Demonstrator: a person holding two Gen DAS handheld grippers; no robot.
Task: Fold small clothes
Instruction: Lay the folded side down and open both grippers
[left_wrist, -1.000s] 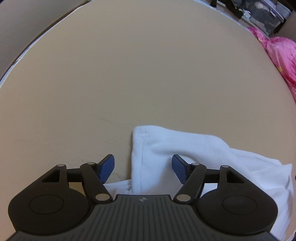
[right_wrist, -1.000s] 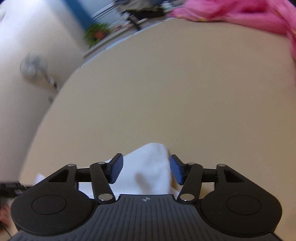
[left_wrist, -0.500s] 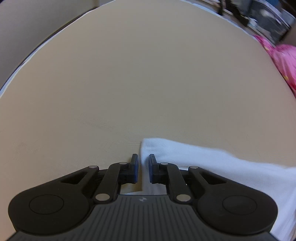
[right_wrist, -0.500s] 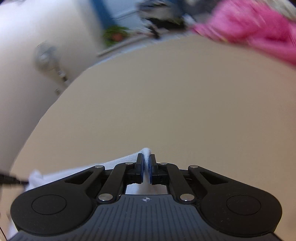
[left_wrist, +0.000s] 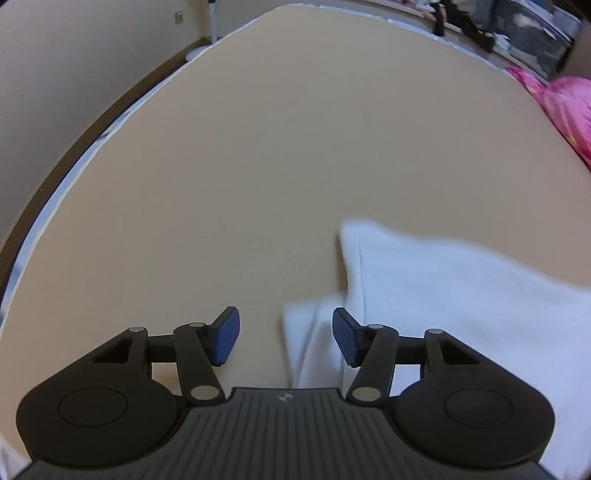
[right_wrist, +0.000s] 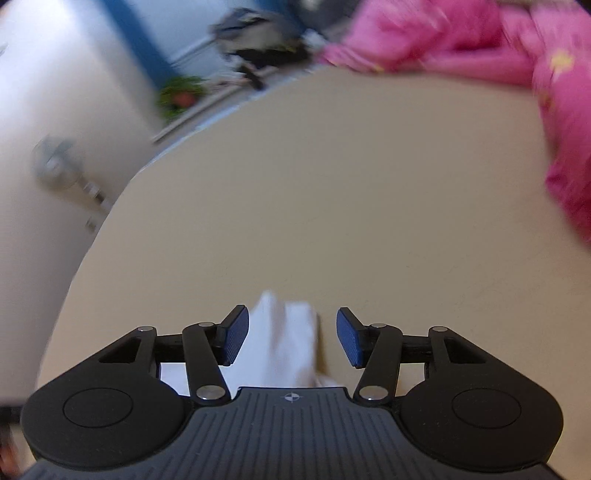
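Half a second ago both your grippers were pinched on the white garment (left_wrist: 436, 295); now the jaws are opening, pads clear of the cloth. Left gripper (left_wrist: 286, 336): a fold lies between the fingers, the bulk toward 3 o'clock, cut off by the frame. Right gripper (right_wrist: 291, 336): a blurred corner between the fingers. Pink fabric (right_wrist: 480, 48) at 1 o'clock, smeared on the tan surface (left_wrist: 277, 147).

One white garment (left_wrist: 436, 280) at lower right of the left view, one pink cloth heap (right_wrist: 517, 55) at upper right of the right view, one tan table (left_wrist: 277, 147), one potted plant (right_wrist: 181, 96).
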